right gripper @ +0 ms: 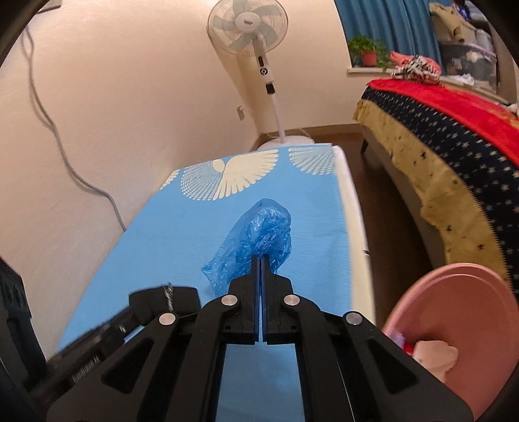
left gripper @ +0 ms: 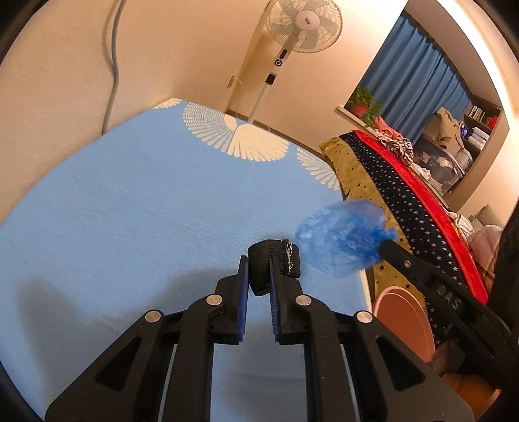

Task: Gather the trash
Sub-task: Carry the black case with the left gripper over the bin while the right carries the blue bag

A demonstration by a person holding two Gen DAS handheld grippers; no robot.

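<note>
Nearest my lens on the left side, the left gripper [left gripper: 259, 276] had its jaws drawn narrow on a rolled black band [left gripper: 272, 264] with a bit of silvery thread on it; the roll stuck out past the fingertips, pinched between the blue pads, above the blue cloth [left gripper: 129, 201] of the table. Just to the right of those jaws I could see the blue plastic bag [left gripper: 340, 238], blurred, hanging off the tip of my other tool.

On the right side, the right gripper [right gripper: 260, 259] had its jaws pressed fully together, with a corner of the crumpled blue plastic bag [right gripper: 259, 233] caught between them; the rest of it bulged ahead of and to the left of the fingertips, over the cloth. Below and to the right of these jaws sat a pink bin [right gripper: 454, 305] on the floor, with some pale scraps inside. A standing fan [right gripper: 248, 29] stood far ahead of the jaws.
</note>
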